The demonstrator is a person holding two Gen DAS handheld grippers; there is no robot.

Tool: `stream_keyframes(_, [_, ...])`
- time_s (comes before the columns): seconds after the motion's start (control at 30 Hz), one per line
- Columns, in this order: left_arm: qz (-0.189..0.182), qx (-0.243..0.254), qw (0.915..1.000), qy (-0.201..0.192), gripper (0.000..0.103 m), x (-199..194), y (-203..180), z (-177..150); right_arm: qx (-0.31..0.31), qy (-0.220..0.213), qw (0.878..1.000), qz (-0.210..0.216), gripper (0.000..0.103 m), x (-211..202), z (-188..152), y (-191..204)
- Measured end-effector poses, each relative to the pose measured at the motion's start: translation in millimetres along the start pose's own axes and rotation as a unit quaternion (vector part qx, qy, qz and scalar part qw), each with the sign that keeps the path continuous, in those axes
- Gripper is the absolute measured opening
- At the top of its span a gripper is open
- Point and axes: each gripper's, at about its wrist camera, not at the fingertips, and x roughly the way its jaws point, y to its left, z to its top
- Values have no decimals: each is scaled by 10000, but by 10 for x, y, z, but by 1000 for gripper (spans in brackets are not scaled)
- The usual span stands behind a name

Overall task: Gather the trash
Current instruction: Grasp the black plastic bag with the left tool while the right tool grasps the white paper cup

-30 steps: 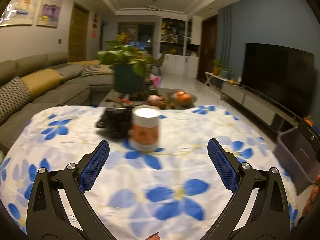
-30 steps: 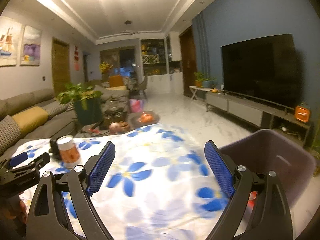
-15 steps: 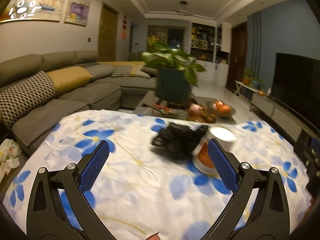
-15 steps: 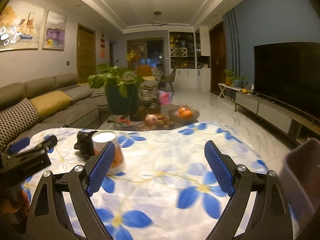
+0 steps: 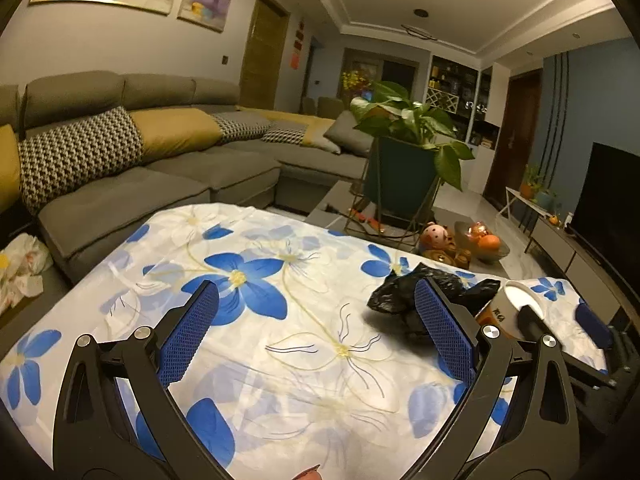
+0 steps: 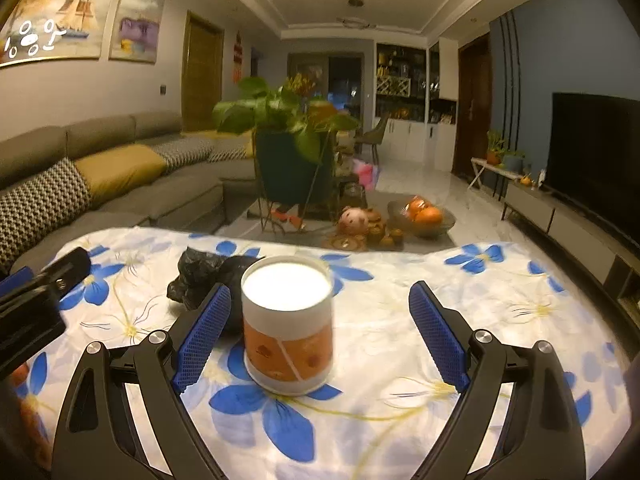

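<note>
Cup (image 6: pixel 287 322) stands upright on the flowered cloth (image 6: pixel 500 308), a paper tub with an orange print below and a white band under the rim, top white — whether lid or contents I cannot tell. It is my landmark. My right gripper (image 6: pixel 316 330) has its fingers spread wide on either side of the cup: the near-left pad (image 6: pixel 202 334) sits just beside the cup wall, the other pad well off to the cup's right. Nothing is pinched.

Behind the cup and to its left, touching or nearly touching it, lies a crumpled black plastic bag (image 6: pixel 202 280). In the left wrist view the bag (image 5: pixel 404 294) lies partly behind my left gripper's right finger, with the cup (image 5: pixel 508 310) beyond it. My left gripper (image 5: pixel 316 338) is also spread, holding nothing, over bare cloth on the bag's side of the cup.

Handling judgement — cup: light, thin-walled, crushes if squeezed hard; smooth paper, slightly slippery. Best hold is across the middle of the wall, below the white band, with gentle pressure, since it may tip if nudged low. Bag: soft, nearly weightless, no fixed shape; pinch any raised fold at its top and expect it to trail.
</note>
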Motion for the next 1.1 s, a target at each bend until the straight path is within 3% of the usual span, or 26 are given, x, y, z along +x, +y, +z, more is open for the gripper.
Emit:
stream_keyframes(0.17, [-10, -149, 9999, 71, 97, 47, 51, -7, 1, 108, 9999, 77, 85, 159, 49, 71])
stream_keyframes(0.27, [-39, -145, 9998, 90, 97, 59, 48, -18, -61, 329, 9994, 119, 72, 262, 31, 89])
stream_keyframes(0.33, [-67, -105, 9999, 90, 97, 56, 27, -20, -64, 442, 9989, 156, 57, 302, 13, 90])
stream_keyframes(0.5, [-221, 7, 9997, 114, 97, 64, -40, -30, 19, 344, 9993, 176, 56, 227, 26, 18])
stream_keyframes(0.8, [-641, 451, 9969, 20, 97, 74, -438, -5, 207, 36, 9995, -246, 56, -215, 9, -422])
stream_keyframes(0.97, [-868, 666, 9939, 133, 97, 373, -725, 35, 481, -69, 9982, -341, 56, -489, -56, -753])
stream_keyframes(1.1, [-955, 706, 9916, 504, 95, 658, -805, 26, 567, -108, 9977, -367, 56, -620, -138, -886])
